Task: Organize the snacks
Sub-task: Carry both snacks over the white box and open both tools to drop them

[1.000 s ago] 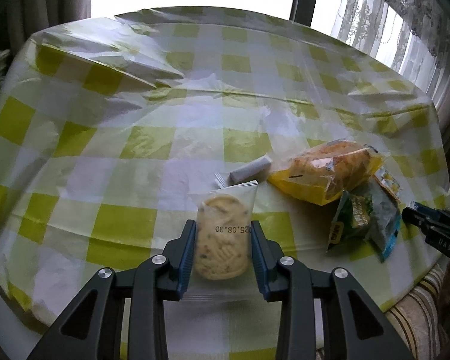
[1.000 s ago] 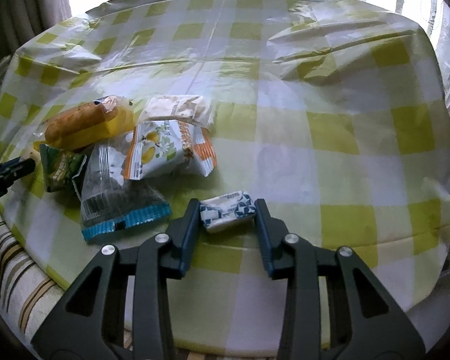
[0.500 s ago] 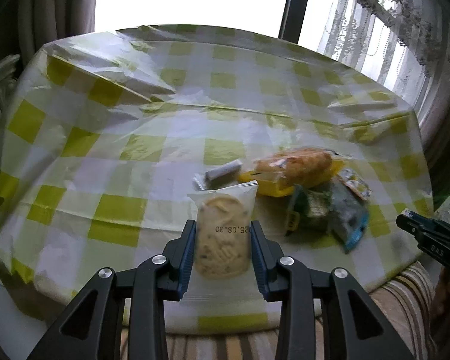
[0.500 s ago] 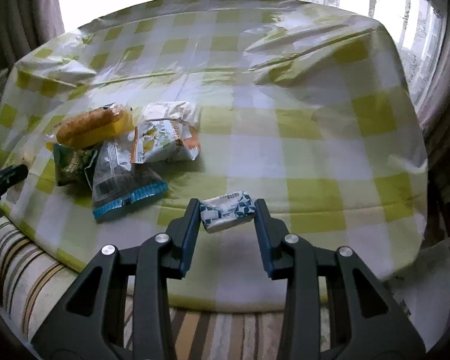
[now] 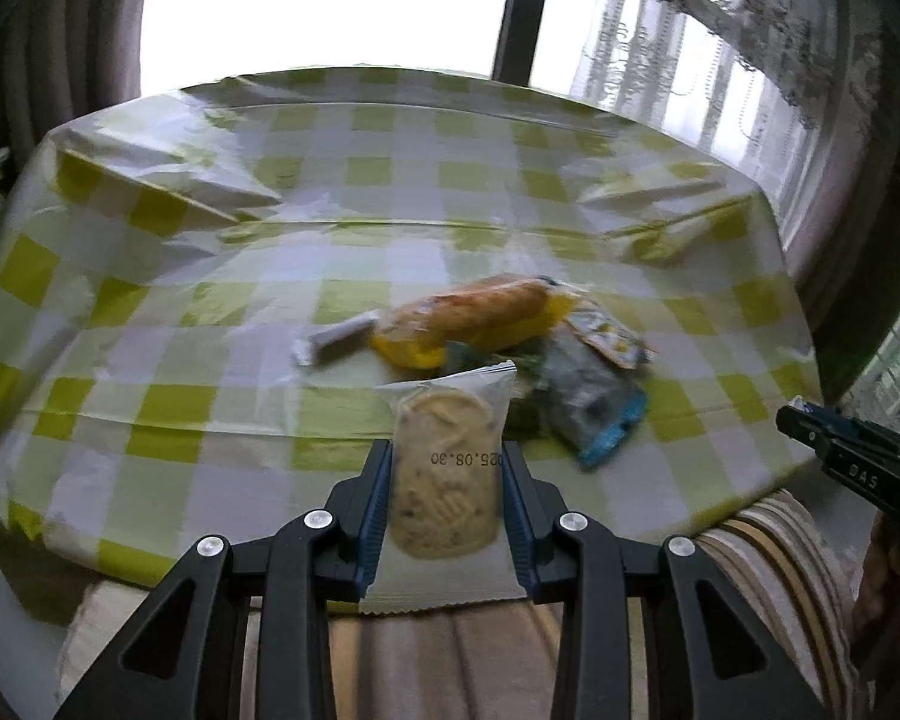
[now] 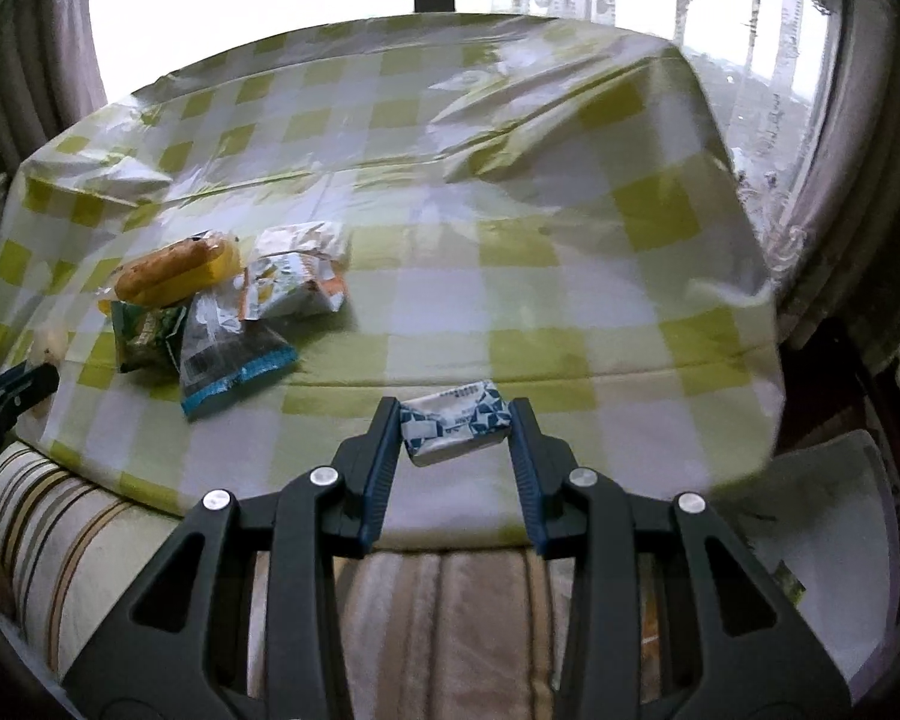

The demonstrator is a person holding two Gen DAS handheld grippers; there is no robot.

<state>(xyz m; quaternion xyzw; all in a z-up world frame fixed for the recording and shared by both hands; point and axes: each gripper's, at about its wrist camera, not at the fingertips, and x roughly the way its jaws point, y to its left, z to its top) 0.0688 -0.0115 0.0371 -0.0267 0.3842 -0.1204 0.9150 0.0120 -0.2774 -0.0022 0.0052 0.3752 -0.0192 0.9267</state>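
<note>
The left gripper [image 5: 444,480] is clamped on a clear cookie pack [image 5: 447,480], upright between the blue pads, a round pale cookie inside and a printed date across its front. It hangs over the near table edge. At 12 o'clock from it lies the snack pile: a yellow bread bag [image 5: 480,318] with a long golden loaf inside, a grey stick pack [image 5: 339,342] at the bag's 9 o'clock, and a blue-edged pack [image 5: 594,414] at its 5 o'clock.

The right gripper [image 6: 455,429] pinches a small blue-and-white bar [image 6: 455,427], held crosswise above the table edge. The pile sits at its 10 o'clock, well apart, with a green pack [image 6: 147,336] and an orange-white pack [image 6: 297,288]. The checked tablecloth [image 6: 510,252] is wrinkled. A striped cushion [image 6: 48,516] lies below.
</note>
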